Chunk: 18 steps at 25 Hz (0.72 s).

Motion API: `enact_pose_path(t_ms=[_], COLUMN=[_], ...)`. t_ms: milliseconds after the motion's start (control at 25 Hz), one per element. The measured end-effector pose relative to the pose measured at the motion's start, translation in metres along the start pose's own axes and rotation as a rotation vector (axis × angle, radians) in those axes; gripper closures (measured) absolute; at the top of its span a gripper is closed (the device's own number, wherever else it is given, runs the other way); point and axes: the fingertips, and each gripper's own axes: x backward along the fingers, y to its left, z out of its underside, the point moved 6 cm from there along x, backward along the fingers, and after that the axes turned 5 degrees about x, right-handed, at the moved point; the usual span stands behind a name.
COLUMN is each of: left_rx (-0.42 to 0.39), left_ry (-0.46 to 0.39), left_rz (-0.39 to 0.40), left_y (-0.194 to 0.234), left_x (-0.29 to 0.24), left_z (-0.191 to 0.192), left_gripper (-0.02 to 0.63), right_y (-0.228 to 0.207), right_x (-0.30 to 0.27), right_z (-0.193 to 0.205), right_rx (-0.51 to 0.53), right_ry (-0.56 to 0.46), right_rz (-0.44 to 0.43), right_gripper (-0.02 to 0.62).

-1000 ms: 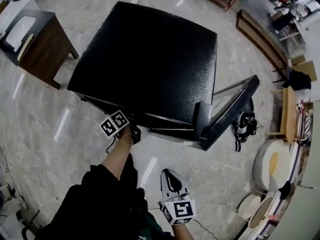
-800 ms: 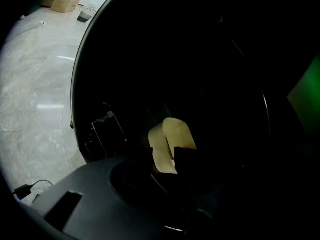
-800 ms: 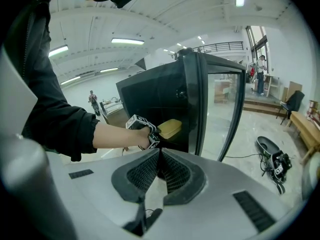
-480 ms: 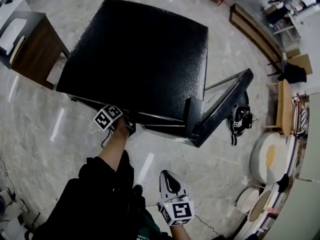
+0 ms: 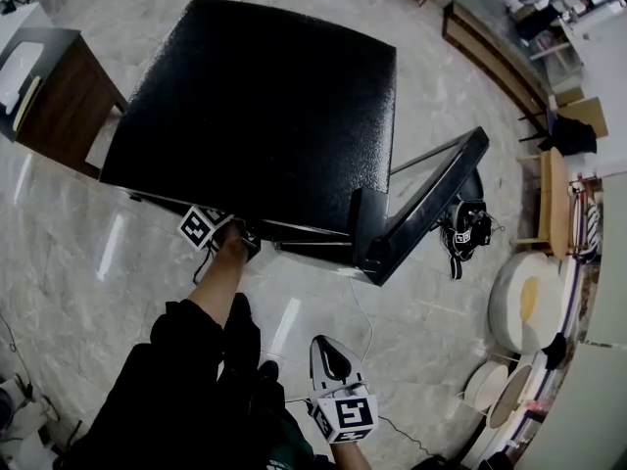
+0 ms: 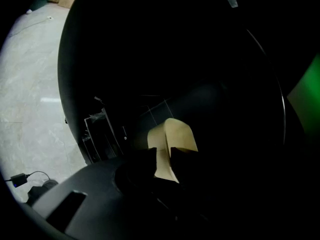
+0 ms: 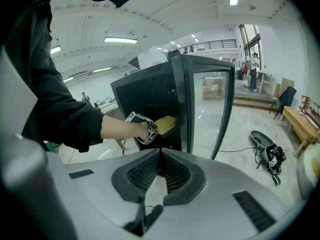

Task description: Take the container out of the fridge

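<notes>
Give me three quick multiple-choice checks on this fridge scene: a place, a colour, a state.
1. Where is the left gripper relative to the fridge? A on top; B inside; C behind.
2. What colour is the container? A pale yellow; B red; C blue.
3. How is the fridge door? A shut; B open; C taken off.
Answers:
B: it reaches inside, jaws closing with the container between them.
A: both gripper views show it yellowish.
B: the glass door stands swung out.
</notes>
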Motion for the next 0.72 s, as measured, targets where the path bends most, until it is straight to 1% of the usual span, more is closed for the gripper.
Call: enact_pose_path(t_ms=[120, 280, 720], left_rx=[-0.015, -0.023, -0.031], left_ry=[-0.003, -0.001, -0.017], left_rz=[-0.010, -0.026, -0.059], left_y=[-0.004, -0.004, 0.002], left_x=[0.001, 0.006, 0.018], left_z=[0.001, 0.000, -0.001], left_gripper=[0.560, 0.574, 0.578], right_y=[-0.001, 0.000, 0.002], right_x=[0.001, 0.002, 0.000], right_z=[0.000, -0.004, 0.001], right_rx=[-0.006, -0.020, -0.034], right_ry=[0.000, -0.009, -0.012], right_rz=[0.005, 0.001, -0.013], right_gripper=[0.558, 0.558, 0.558])
